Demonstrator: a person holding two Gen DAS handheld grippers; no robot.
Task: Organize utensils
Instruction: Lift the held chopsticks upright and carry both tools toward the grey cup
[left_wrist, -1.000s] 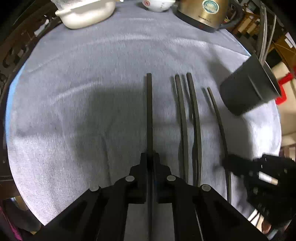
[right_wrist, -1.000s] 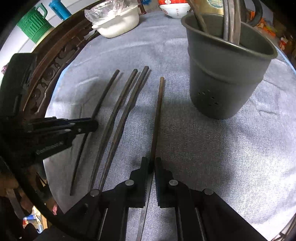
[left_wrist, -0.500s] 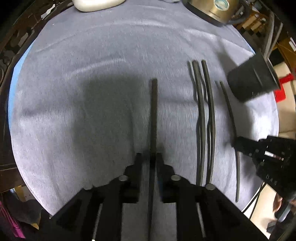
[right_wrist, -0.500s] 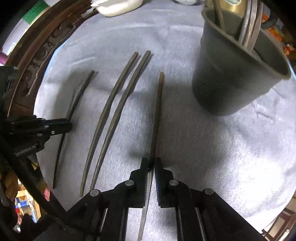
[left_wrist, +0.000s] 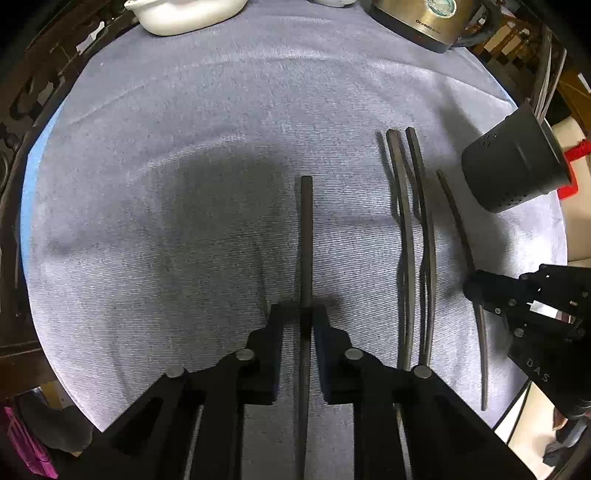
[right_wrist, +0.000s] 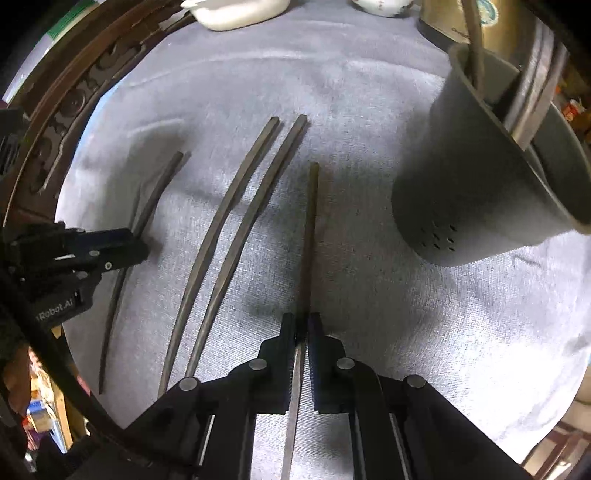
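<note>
My left gripper (left_wrist: 300, 321) is shut on a dark chopstick (left_wrist: 306, 236) and holds it above the grey cloth; it also shows in the right wrist view (right_wrist: 122, 248). My right gripper (right_wrist: 302, 326) is shut on another chopstick (right_wrist: 309, 229), lifted off the cloth; it shows in the left wrist view (left_wrist: 474, 288) on its chopstick (left_wrist: 456, 218). Two more chopsticks (left_wrist: 415, 236) lie side by side on the cloth between them, also in the right wrist view (right_wrist: 236, 221). The dark utensil holder (right_wrist: 487, 184) stands at the right with several utensils in it; it shows at far right in the left wrist view (left_wrist: 513, 166).
A round table with grey cloth (left_wrist: 184, 147) has a carved wooden rim (right_wrist: 74, 99). A white dish (left_wrist: 184, 14) and a brass kettle (left_wrist: 424, 22) stand at the far edge. A small bowl (right_wrist: 380, 5) is next to the kettle.
Both grippers have risen with their chopsticks, so the table looks farther away. The holder has shifted toward the right edge in both views.
</note>
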